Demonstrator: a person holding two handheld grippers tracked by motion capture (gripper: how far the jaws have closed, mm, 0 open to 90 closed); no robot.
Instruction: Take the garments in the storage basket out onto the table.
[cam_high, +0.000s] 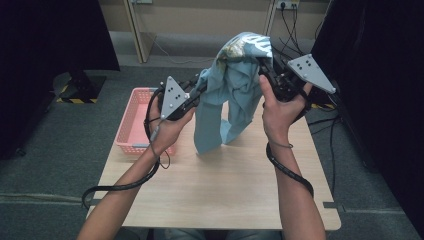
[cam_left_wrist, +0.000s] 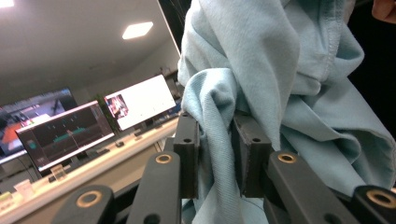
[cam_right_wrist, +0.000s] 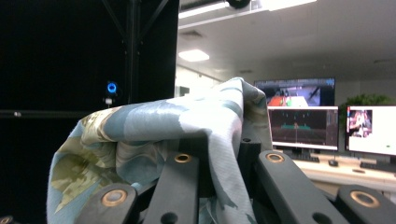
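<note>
A light blue garment (cam_high: 232, 90) hangs in the air above the far half of the table (cam_high: 220, 185), held up between the two grippers. The left gripper (cam_high: 200, 90) comes at it from the left and its jaws are clamped on a bunched fold of the cloth, which the left gripper view shows pinched between the two black pads (cam_left_wrist: 187, 144). The right gripper (cam_high: 263, 67) sits higher and to the right, near the top of the garment; the right gripper view shows its jaws closed on a fold that drapes over them. Both hands grasp the gripper bodies from below, with a cable trailing along each forearm.

From the grip points the cloth falls in two long hanging parts; whether their lower ends touch the tabletop cannot be told.

The table is pale wood with rounded corners and stands on grey carpet. A pink slatted basket (cam_high: 132, 120) sits on its far left corner, just left of the left hand (cam_high: 167, 127). Dark curtains flank the scene. In the gripper views, monitors (cam_right_wrist: 303, 126) stand on a long desk under ceiling lights.

The garment is soft, pale blue knit with stitched seams, and its top shows a printed patch in white and yellowish tones.
</note>
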